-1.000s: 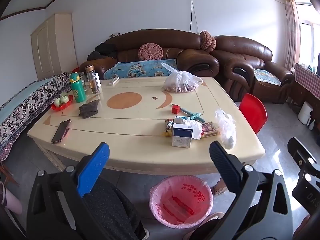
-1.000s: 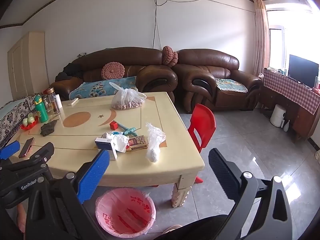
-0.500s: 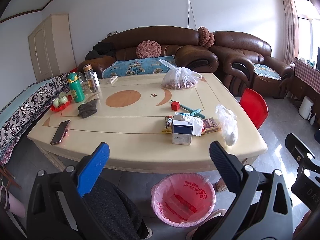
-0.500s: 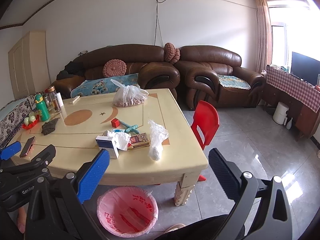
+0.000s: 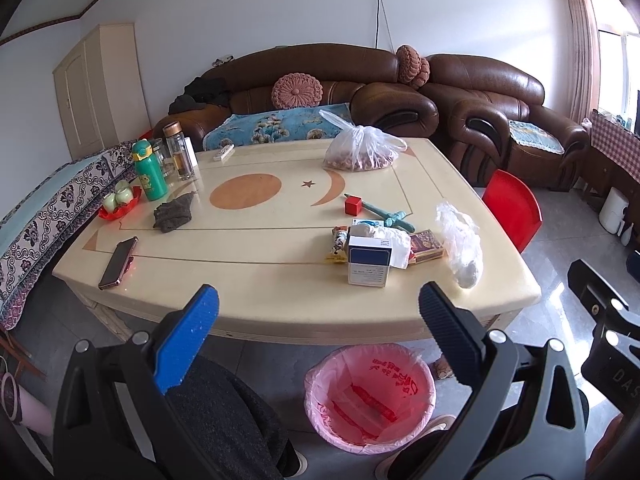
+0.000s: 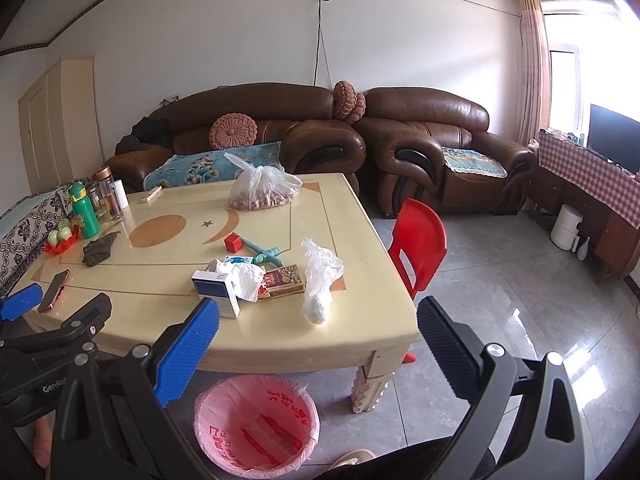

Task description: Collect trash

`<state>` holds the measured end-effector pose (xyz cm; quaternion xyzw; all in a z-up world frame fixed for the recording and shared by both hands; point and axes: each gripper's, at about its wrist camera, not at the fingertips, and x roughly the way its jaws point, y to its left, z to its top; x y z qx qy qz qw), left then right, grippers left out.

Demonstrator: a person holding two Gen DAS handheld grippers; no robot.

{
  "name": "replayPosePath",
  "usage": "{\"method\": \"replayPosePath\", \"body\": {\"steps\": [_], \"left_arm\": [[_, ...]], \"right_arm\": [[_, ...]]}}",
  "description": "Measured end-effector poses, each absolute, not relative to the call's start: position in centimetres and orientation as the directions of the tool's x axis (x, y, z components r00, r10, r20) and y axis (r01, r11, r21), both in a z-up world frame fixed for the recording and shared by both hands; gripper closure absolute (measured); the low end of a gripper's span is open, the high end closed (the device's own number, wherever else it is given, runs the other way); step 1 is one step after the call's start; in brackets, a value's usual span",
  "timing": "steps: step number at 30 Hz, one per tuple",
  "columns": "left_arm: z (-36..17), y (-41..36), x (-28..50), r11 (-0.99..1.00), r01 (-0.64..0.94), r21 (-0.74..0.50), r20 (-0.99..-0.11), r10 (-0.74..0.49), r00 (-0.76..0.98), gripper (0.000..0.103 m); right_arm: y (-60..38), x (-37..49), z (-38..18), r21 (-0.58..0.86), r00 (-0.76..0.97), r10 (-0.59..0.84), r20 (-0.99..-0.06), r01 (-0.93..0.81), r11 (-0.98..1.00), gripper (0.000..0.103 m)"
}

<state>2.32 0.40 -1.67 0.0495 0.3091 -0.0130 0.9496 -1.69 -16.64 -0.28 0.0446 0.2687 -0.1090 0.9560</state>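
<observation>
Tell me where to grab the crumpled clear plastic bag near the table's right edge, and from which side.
Grip the crumpled clear plastic bag at its thin, loose upper part, coming down from above with the open right gripper. The white lump sits at its near end, and the bag lies free of the red box beside it, so both fingers should fit.

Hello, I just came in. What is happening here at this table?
A person holds two grippers in front of the table, about to collect trash. The left gripper and the right gripper are both open and hold nothing. Near the table's front edge lie a blue and white box, crumpled tissue and a clear plastic bag. The pink-lined bin stands on the floor below.
</observation>
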Motion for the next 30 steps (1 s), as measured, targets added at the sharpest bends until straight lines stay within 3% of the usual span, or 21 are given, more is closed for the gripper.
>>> {"method": "replayPosePath", "body": {"steps": [30], "left_arm": [[-3.5,-0.4,9.0,0.994,0.029,0.104,-0.654,0.046,0.755,0.005]], "right_arm": [[-17.9,4.3,-2.5,0.016,0.799,-0.168,-0.578,0.217,0.976,0.006]]}}
